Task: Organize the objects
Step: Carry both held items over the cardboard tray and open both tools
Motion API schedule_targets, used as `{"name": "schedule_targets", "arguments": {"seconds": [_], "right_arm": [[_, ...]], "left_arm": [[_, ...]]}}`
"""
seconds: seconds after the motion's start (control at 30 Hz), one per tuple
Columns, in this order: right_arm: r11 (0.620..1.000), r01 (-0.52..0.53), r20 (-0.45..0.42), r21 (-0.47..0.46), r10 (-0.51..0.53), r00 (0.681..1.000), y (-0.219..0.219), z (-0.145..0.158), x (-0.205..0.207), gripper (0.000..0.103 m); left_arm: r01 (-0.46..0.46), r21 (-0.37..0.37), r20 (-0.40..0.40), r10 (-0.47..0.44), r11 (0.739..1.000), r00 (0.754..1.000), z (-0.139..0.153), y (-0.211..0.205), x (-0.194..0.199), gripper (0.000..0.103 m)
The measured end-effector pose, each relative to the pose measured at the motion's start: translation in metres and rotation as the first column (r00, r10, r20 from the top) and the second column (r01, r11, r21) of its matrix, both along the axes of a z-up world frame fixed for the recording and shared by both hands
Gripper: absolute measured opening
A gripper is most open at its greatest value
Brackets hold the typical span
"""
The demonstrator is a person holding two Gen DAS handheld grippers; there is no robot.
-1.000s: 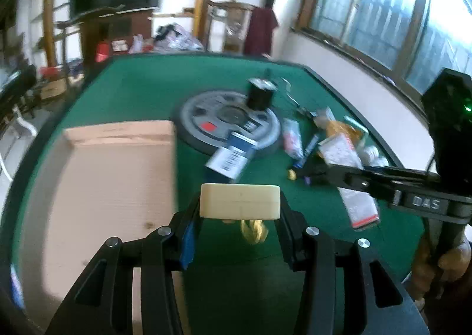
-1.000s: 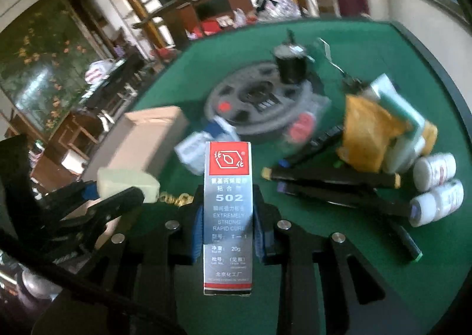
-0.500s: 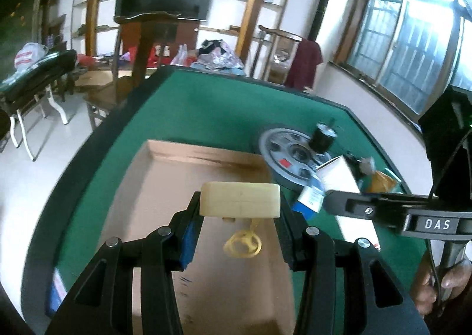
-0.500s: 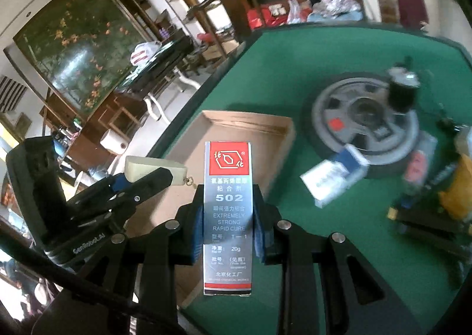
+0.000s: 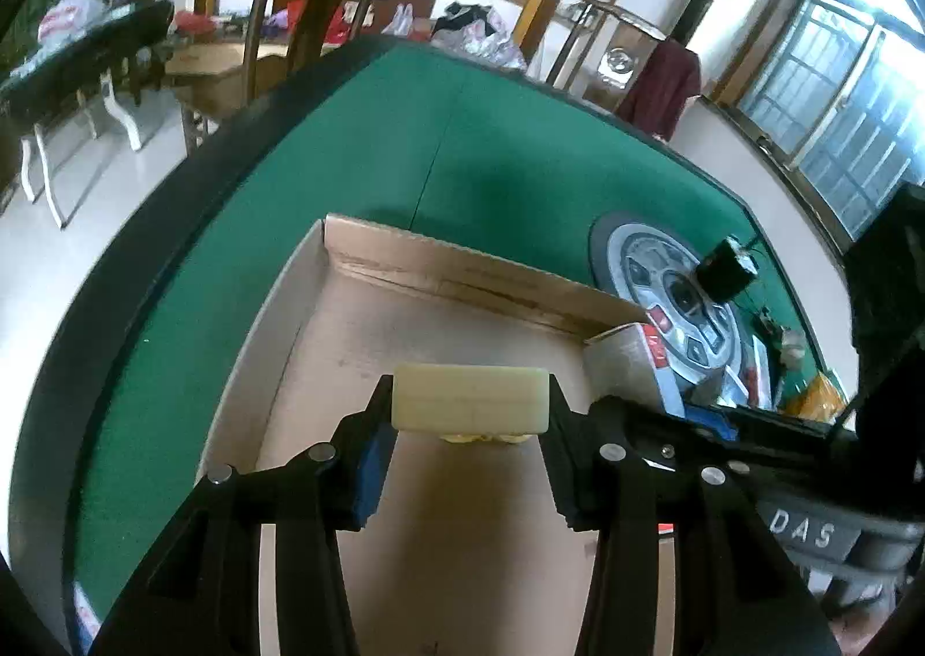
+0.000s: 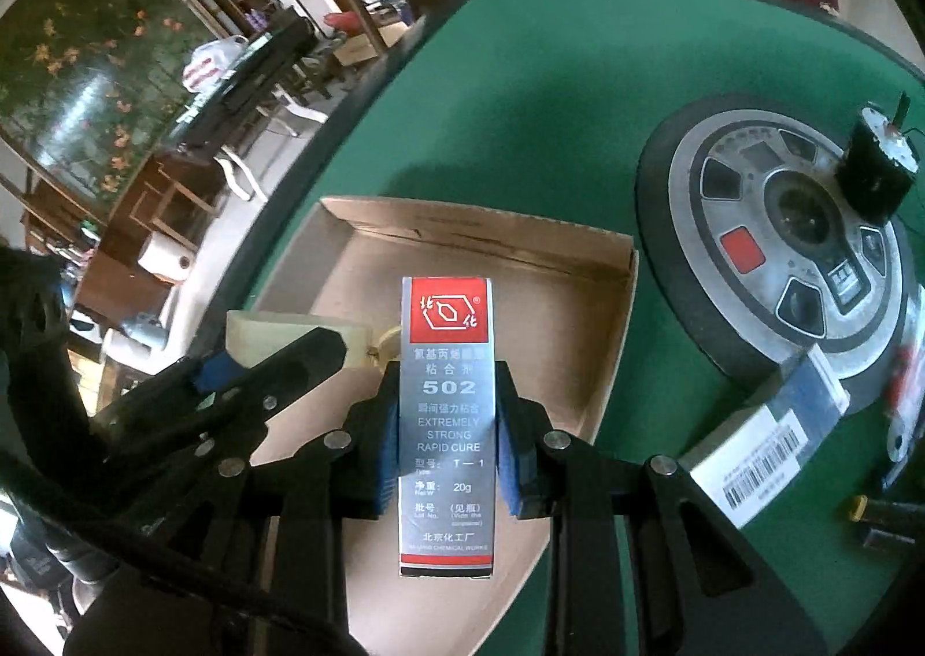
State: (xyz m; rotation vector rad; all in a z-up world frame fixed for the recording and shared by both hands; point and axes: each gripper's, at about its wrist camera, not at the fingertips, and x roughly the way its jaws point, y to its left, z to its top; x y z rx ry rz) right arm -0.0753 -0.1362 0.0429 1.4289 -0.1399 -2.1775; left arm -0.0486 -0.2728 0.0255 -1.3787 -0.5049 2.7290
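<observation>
Both hands have moved from the clutter to over the cardboard box on the green bench. Left gripper jaws pinch a pale block (stiff, light); right gripper jaws squeeze the glue carton sides, which crush easily.

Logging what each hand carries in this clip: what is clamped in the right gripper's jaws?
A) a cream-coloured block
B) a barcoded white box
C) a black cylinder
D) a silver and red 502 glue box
D: in the right wrist view the 502 glue box stands clamped between the right gripper's blue pads, over the cardboard box.
</observation>
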Motion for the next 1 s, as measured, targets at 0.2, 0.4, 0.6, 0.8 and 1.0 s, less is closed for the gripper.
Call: {"name": "schedule_targets", "arguments": {"seconds": [0.2,0.4,0.6,0.8,1.0], "right_arm": [[0.999,0.031,-0.011,0.034,-0.031,0.999,0.006,-0.006,-0.010,0.025],[0.997,0.047,-0.017,0.056,-0.047,0.999,0.013,-0.005,-0.016,0.025],[0.997,0.078,-0.007,0.013,-0.078,0.997,0.024,-0.004,-0.019,0.032],[0.995,0.103,-0.109,-0.017,-0.104,0.989,0.051,0.027,0.000,0.036],[0.985,0.168,-0.233,-0.045,-0.174,0.957,0.102,0.054,0.034,0.059]], "left_arm": [[-0.043,0.046,0.033,0.041,0.998,0.999,-0.012,-0.002,-0.015,0.041],[-0.060,0.064,0.053,0.057,0.996,0.997,-0.011,-0.006,-0.016,0.050],[-0.067,0.128,0.044,0.062,0.990,0.997,-0.006,-0.013,-0.010,0.061],[-0.064,0.136,-0.005,0.065,0.989,0.998,0.014,-0.012,0.006,0.061],[-0.014,0.113,-0.084,0.023,0.993,0.996,0.041,0.022,0.030,0.066]]}}
